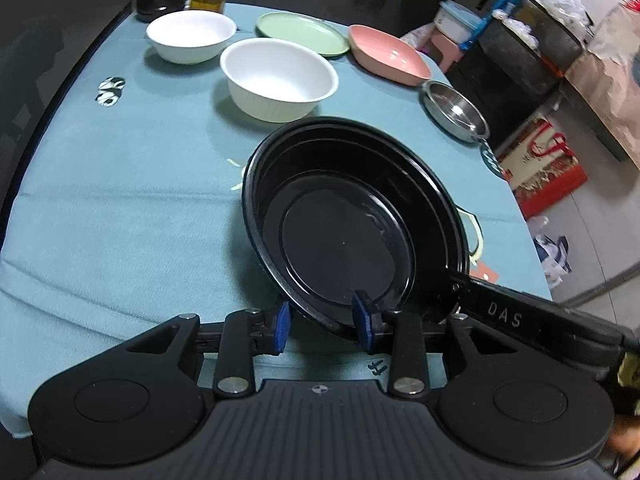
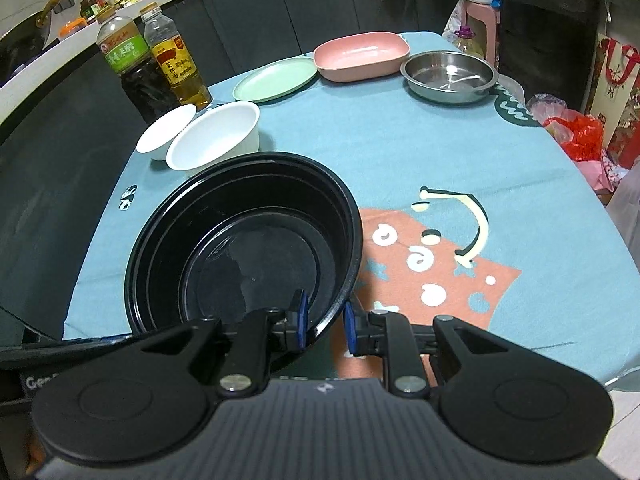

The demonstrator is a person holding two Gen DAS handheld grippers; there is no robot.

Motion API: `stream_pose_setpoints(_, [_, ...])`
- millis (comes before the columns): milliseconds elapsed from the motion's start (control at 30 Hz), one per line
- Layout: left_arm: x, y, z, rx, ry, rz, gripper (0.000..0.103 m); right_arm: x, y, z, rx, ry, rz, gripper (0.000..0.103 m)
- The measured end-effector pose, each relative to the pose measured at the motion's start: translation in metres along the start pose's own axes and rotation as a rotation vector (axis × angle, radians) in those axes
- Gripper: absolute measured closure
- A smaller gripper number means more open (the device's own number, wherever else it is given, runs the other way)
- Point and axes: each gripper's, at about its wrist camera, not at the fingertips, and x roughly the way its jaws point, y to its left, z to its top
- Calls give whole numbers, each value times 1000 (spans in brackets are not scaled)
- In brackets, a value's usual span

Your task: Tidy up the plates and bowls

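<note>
Two nested black bowls (image 1: 344,216) (image 2: 244,240) sit slightly tilted, low over the teal tablecloth (image 1: 120,200). Their near rim passes between the blue pads of my left gripper (image 1: 322,322). Those pads stand apart from the rim, one outside and one inside the bowl, so this gripper is open. On the opposite side my right gripper (image 2: 325,324) is shut on the rim, one pad inside and one outside. One of its fingers (image 1: 500,312) shows in the left wrist view, reaching the rim from the right.
Behind the black bowls stand two white bowls (image 2: 216,136) (image 2: 166,132), a green plate (image 2: 276,80), a pink dish (image 2: 360,56) and a steel dish (image 2: 448,76). Two bottles (image 2: 136,68) (image 2: 178,68) stand at the far left edge. Bags and boxes lie beyond the table's right edge.
</note>
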Motion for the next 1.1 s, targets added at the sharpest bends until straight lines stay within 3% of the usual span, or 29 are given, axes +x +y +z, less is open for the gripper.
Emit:
stream_pose_setpoints(133, [-8,3,1,18,-28,6,68,-1,-3,2,10,-4,2,79])
stream_pose_setpoints(300, [-18,10,3,7,-52,14,68,-6,-5,3,11,-35,-13,64])
stream_pose_setpoints(633, [-40,17,8,7,-107,13,68,-12,-18,13,44,-67,-28,63])
stream_pose_setpoints(867, [-44,34,29,-77,-189,22,64,-19,-21,27,45,-122,-35,60])
stream_pose_setpoints(1100, [-29,43,56,-137,-220,83,64,-9,-13,50,20,-133,-33,60])
